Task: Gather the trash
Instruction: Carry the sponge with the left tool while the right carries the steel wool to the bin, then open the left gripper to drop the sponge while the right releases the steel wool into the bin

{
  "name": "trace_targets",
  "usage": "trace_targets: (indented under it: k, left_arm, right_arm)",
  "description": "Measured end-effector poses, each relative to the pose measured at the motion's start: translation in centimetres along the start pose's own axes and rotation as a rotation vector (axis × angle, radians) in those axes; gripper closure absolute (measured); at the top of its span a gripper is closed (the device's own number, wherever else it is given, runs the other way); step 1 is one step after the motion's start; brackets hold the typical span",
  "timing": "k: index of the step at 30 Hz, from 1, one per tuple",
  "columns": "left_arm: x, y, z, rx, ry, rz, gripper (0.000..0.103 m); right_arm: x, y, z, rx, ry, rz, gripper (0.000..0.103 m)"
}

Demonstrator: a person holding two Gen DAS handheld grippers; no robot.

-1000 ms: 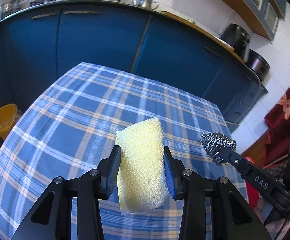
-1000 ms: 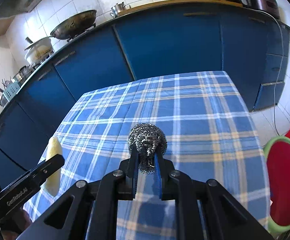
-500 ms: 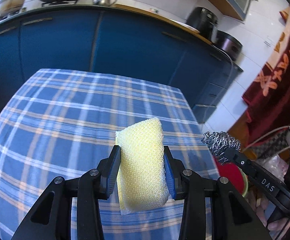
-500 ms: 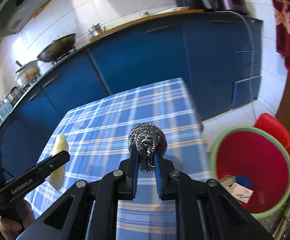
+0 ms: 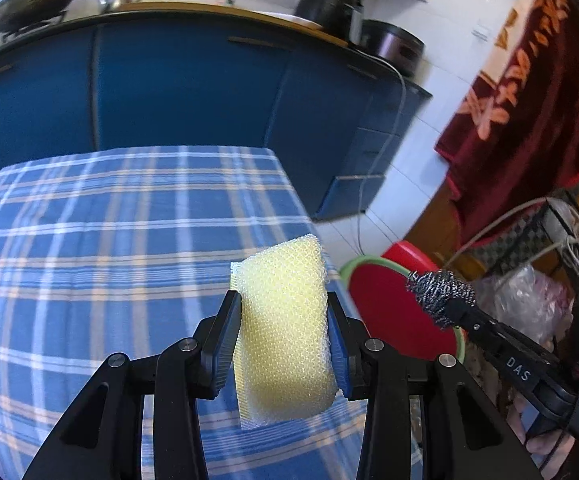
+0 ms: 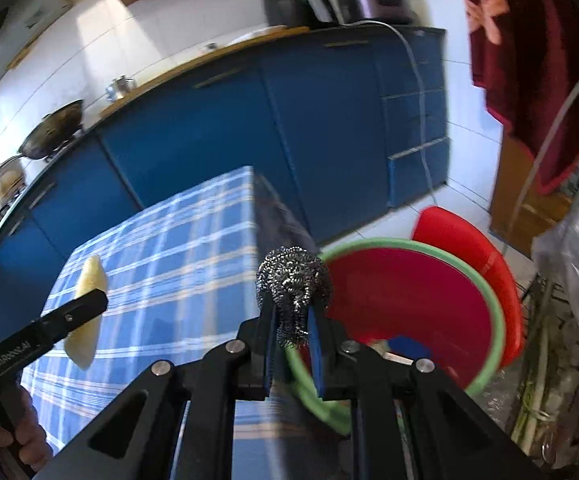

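Note:
My left gripper (image 5: pixel 283 320) is shut on a yellow sponge (image 5: pixel 285 328) and holds it above the right edge of the table. The sponge also shows in the right wrist view (image 6: pixel 85 308). My right gripper (image 6: pixel 293 320) is shut on a steel wool scrubber (image 6: pixel 293 280), held just past the table's edge, over the near rim of a red bin with a green rim (image 6: pixel 413 300). The scrubber (image 5: pixel 441 292) and the bin (image 5: pixel 393 304) also show in the left wrist view. Some trash lies at the bin's bottom.
The table carries a blue plaid cloth (image 5: pixel 109 248). Blue kitchen cabinets (image 5: pixel 189 88) stand behind it, with a wok and appliances on top. A red stool (image 6: pixel 469 240) stands behind the bin. A plastic bag and a rack (image 6: pixel 577 248) are at the right.
Both grippers have swung to the right with their loads. The red bin has come into view, and the scrubber now hangs at the bin's rim.

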State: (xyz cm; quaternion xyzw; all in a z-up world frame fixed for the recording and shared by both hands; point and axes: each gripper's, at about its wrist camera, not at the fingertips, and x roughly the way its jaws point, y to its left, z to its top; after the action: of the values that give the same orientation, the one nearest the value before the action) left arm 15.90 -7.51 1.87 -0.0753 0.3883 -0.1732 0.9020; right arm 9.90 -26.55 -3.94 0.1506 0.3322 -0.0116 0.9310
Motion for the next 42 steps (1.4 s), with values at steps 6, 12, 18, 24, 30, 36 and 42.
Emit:
trace_targets:
  k: [6, 12, 18, 24, 30, 36, 42]
  left_arm:
    - [2.2, -2.8, -0.3, 0.051, 0.041, -0.028, 0.061]
    - [4.3, -5.3, -0.5, 0.093, 0.083, -0.052, 0.061]
    - [6.1, -7.3, -0.7, 0.127, 0.114, -0.08, 0.061]
    - [8.1, -8.9, -1.2, 0.16, 0.152, -0.115, 0.06]
    - [10.5, -10.8, -1.6, 0.2, 0.189, -0.133, 0.06]
    - [11.7, -12.1, -2.1, 0.247, 0.2, -0.133, 0.053]
    - [12.1, -12.0, -2.1, 0.236, 0.212, -0.114, 0.042]
  right_arm:
    - [0.7, -3.1, -1.0, 0.034, 0.024, -0.054, 0.086]
    - [1.6, -5.6, -1.8, 0.071, 0.05, -0.088, 0.083]
    - [2.0, -7.4, -2.0, 0.104, 0.056, -0.105, 0.075]
    - [1.6, -8.5, -1.8, 0.125, 0.024, -0.101, 0.063]
    - [1.4, -9.5, -1.7, 0.146, 0.014, -0.113, 0.062]
    - [1.4, -10.1, -1.7, 0.16, 0.016, -0.12, 0.061]
    - [1.4, -10.1, -1.8, 0.163, 0.016, -0.117, 0.061]
